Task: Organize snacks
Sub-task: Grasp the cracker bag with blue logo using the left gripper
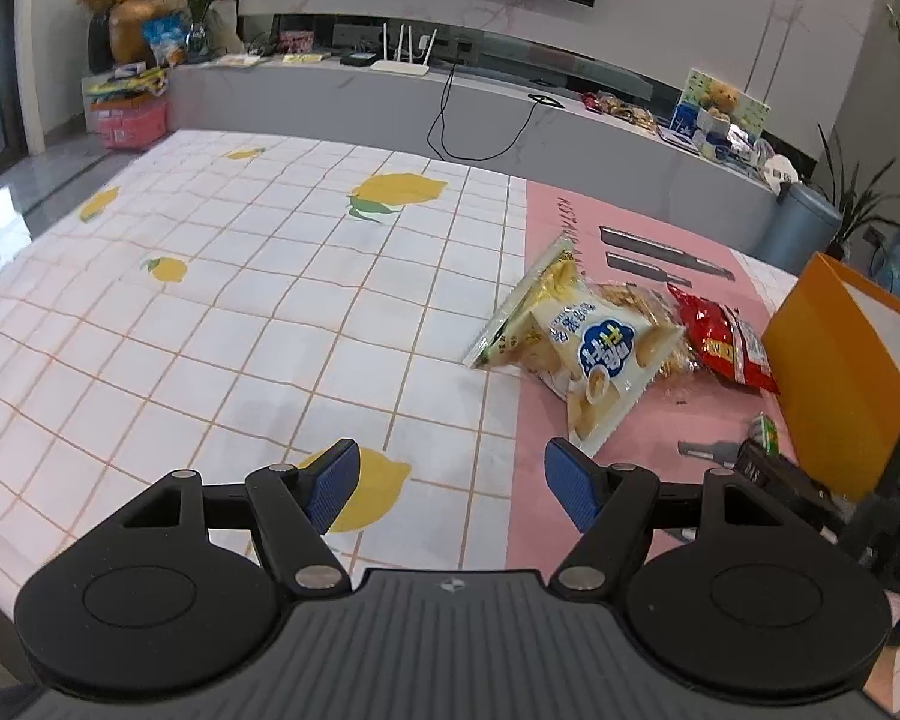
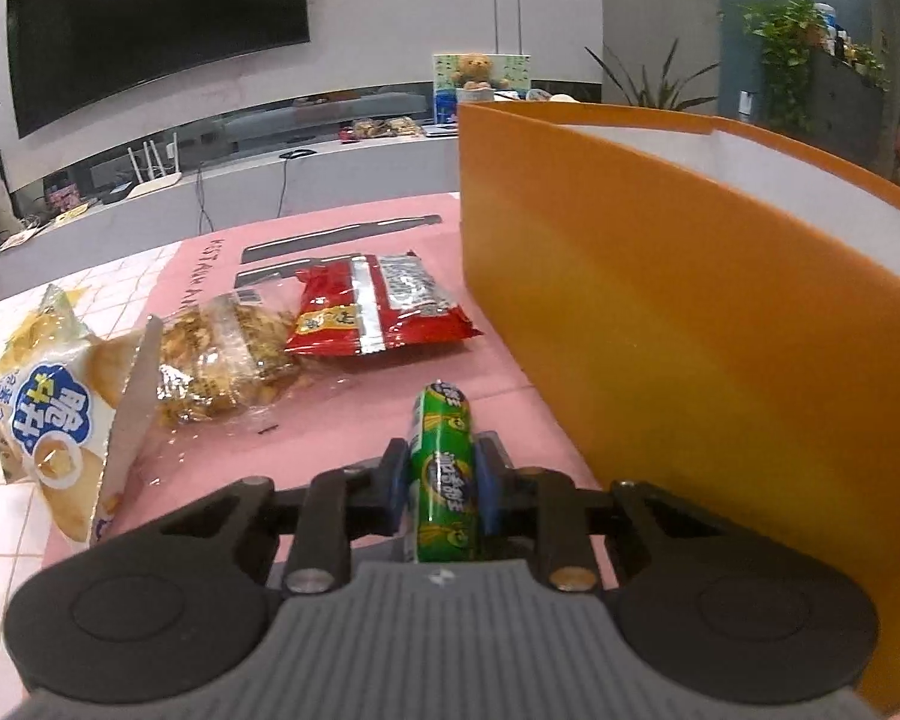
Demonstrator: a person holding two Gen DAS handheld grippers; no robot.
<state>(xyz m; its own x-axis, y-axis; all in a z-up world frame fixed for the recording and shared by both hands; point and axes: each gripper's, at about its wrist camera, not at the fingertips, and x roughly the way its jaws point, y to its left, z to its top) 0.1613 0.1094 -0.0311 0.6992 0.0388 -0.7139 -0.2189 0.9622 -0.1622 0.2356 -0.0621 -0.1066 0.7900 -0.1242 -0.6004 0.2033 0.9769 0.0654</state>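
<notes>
My right gripper is shut on a green snack tube, its blue pads pressing both sides, low over the pink mat beside the orange box. A red packet, a clear bag of golden snacks and a white-and-yellow chip bag lie to the left. In the left wrist view my left gripper stands open over the lemon-print cloth with nothing between its fingers. There the chip bag, the red packet and the orange box lie ahead to the right, with the right gripper's black body at the right edge.
The table carries a checked lemon-print cloth and a pink mat printed with knives. Behind it runs a long grey TV bench with a router, cables and clutter. A grey bin and plants stand at the right.
</notes>
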